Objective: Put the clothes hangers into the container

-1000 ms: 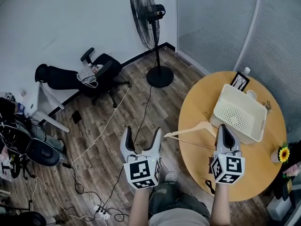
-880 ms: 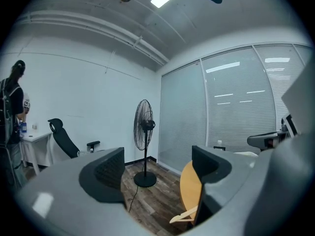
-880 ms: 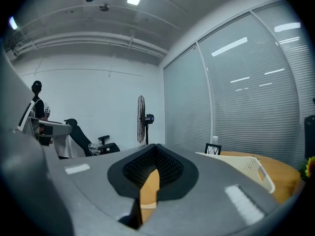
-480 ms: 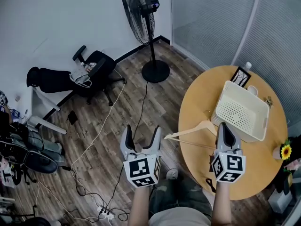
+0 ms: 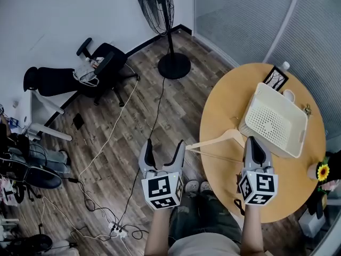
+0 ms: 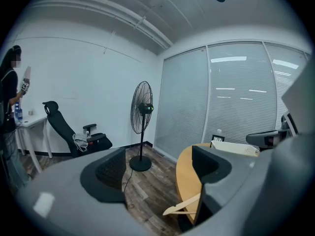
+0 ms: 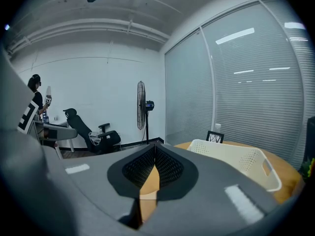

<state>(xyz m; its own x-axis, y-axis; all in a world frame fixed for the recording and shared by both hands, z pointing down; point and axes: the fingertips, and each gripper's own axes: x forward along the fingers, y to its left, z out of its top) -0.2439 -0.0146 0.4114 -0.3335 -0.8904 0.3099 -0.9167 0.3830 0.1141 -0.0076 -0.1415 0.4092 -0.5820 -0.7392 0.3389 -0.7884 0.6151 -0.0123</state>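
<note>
Wooden hanger (image 5: 213, 141) on round table (image 5: 229, 100) edge, just beside the white basket (image 5: 273, 122).

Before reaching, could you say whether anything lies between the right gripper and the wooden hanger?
Nothing visible does; the pale wooden clothes hanger lies uncovered on the round wooden table beside the right gripper.

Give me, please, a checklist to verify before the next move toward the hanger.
1. Left claw open: ok, jaws apart, nothing between them.
2. Right claw open for a grasp: not ok, jaws together, nothing held.
3. Hanger free to take: ok, it lies on the table, one end past the edge near the left claw.
4. Basket ready: ok, upright on the table, open top, looks empty.
5. Hanger's hook clear of the basket: cannot tell.
</note>
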